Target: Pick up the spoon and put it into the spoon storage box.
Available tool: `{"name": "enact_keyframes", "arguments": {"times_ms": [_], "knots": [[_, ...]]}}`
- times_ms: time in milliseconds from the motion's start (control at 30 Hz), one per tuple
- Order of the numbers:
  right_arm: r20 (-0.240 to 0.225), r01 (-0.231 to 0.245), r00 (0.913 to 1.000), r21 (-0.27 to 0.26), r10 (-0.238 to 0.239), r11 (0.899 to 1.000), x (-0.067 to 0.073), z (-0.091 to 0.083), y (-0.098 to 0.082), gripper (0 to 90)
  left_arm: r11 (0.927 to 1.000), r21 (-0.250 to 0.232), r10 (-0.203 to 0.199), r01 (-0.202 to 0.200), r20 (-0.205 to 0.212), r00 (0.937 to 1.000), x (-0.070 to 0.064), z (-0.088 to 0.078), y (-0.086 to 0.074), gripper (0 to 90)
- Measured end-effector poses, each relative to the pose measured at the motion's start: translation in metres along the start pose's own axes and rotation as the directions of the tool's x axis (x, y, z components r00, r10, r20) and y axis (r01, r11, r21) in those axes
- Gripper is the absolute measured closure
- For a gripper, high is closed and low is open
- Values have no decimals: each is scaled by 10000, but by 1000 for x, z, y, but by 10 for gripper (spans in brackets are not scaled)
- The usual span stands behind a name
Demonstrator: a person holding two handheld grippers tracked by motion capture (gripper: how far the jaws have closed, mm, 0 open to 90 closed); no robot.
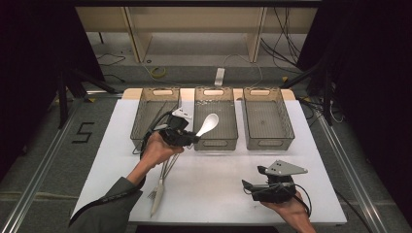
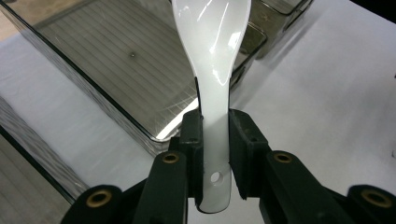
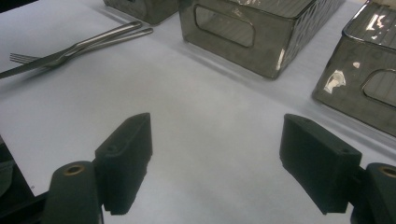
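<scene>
My left gripper (image 1: 194,138) (image 2: 215,154) is shut on the handle of a white ceramic spoon (image 1: 207,124) (image 2: 212,60). The spoon's bowl points out over the front rim of the middle grey bin (image 1: 215,141) (image 2: 116,70), held in the air above the table. My right gripper (image 1: 247,187) (image 3: 217,163) rests low near the table's front right, its jaws wide apart with bare white tabletop between them. A knife and a fork (image 1: 160,182) (image 3: 70,49) lie together on the table at the front left.
Three grey see-through bins stand in a row at the back of the white table (image 1: 214,174): left (image 1: 156,116), middle, and right (image 1: 267,119) (image 3: 364,70). The bins look empty. A wooden shelf and loose cables sit on the floor beyond the table.
</scene>
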State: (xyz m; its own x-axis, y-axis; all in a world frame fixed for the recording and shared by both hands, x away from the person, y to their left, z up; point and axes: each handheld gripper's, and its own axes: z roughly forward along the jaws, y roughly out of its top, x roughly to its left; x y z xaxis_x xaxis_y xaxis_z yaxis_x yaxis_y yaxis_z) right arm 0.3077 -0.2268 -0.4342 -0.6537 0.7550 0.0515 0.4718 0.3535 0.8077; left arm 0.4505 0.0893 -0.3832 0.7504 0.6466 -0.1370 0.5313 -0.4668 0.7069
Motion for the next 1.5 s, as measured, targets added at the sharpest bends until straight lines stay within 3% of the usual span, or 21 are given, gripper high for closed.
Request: {"name": "enact_keyframes", "arguments": {"times_ms": [133, 333, 400, 633, 733, 1500], "knots": [[-12, 11, 10000, -19, -11, 10000, 0, 0, 0, 263, 9999, -40, -132, 131, -188, 9997, 6, 2, 3, 757], [-10, 10, 10000, -15, -10, 10000, 0, 0, 0, 263, 9982, -233, -551, 555, 145, 9984, 15, 1, 7, 757], [-5, -9, 10000, 6, 9, 10000, 0, 0, 0, 263, 9984, -222, -526, 525, -39, 9986, 16, 1, 10, 758], [-9, 20, 10000, -3, -20, 10000, 0, 0, 0, 263, 9987, -181, -469, 467, -74, 9989, 15, 7, 20, 757], [-8, 25, 10000, -11, -25, 10000, 0, -1, 0, 263, 9965, -291, -779, 781, 79, 9969, 20, 12, 22, 757], [-35, 45, 10000, -2, -45, 10000, 0, 0, 0, 263, 9920, -205, -1254, 1249, -273, 9917, 32, 33, 34, 757]]}}
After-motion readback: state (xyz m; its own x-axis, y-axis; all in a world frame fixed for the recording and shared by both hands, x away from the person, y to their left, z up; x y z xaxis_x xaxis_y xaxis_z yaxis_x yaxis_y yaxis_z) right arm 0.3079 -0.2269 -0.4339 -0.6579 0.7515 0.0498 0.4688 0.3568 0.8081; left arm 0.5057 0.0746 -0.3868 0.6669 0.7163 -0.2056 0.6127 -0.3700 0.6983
